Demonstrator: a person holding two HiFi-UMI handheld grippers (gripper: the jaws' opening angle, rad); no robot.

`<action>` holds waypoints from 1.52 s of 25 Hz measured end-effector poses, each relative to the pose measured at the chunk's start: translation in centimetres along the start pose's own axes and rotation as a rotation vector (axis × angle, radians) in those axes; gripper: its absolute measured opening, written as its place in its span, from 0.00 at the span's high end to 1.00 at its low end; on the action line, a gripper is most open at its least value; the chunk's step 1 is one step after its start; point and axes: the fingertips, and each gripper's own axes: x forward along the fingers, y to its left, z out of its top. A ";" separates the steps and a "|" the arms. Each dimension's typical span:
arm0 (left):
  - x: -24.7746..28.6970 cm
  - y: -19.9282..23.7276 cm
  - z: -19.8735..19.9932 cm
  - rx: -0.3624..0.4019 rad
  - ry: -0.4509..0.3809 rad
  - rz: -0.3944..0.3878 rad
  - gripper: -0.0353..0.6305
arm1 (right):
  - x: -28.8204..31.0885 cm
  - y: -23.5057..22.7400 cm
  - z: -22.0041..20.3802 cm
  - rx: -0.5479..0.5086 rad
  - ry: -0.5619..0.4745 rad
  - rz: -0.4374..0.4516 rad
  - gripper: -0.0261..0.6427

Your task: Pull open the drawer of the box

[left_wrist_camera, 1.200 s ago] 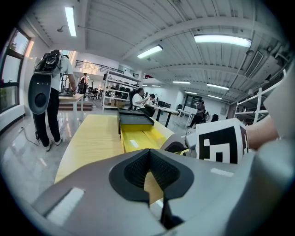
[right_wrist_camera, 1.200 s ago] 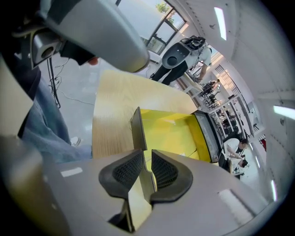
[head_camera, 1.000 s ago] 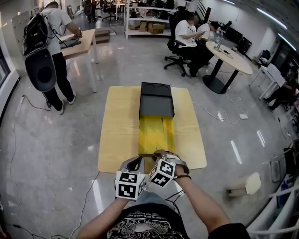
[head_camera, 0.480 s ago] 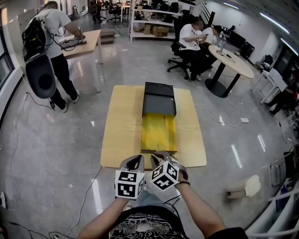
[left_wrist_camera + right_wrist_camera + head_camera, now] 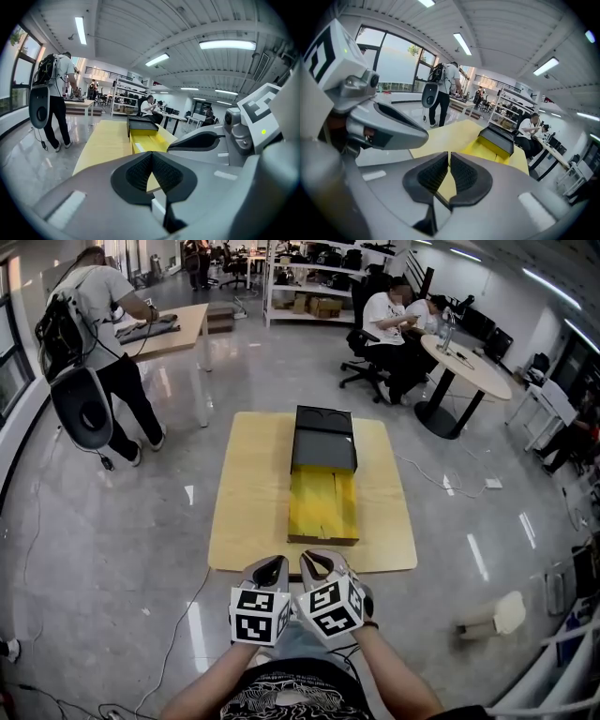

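Under the box: a pale table (image 5: 246,498), with the black box (image 5: 324,439) on its far half. Out of the box's near face, toward the person: a yellow drawer (image 5: 322,507), already drawn out to roughly the box's own length, front panel close to the table's near edge. Reads as a pull finished, or all but finished.

To round the step off well:
- Check for remaining travel before any further tug.
- If needed, take the drawer front at its centre and square on.
- Pull straight back along the box's long axis, low and level, to avoid skewing the drawer or dragging the box.
- Steady the box with the other gripper if light.
- Stop short of lifting the drawer clean out of the box.

On the near side of the box, past the drawer front and off the table edge: two bare forearms, held close to the body and converging. At their ends, side by side and almost touching, both aimed toward the box: left gripper (image 5: 151,158) and right gripper (image 5: 449,158). Left jaws pressed together, gripping nothing. Right jaws closing, only a thin slit left, nothing between. No contact with drawer or box.
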 end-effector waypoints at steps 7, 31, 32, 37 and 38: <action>-2.2 -0.5 0.5 0.015 -0.024 0.007 0.92 | -3.0 1.4 1.5 0.223 -0.107 0.003 0.95; -0.5 -2.7 -0.4 0.068 -0.033 -0.012 0.92 | -3.6 0.4 -0.4 0.384 -0.184 0.011 0.95; -0.4 -2.7 -0.3 0.069 -0.032 -0.013 0.92 | -3.6 0.3 -0.4 0.385 -0.184 0.010 0.95; 0.0 -2.7 0.4 0.068 -0.029 -0.017 0.92 | -3.5 -0.4 0.1 0.388 -0.185 0.006 0.95; 0.0 -2.7 0.4 0.068 -0.028 -0.018 0.92 | -3.6 -0.4 0.1 0.388 -0.184 0.006 0.95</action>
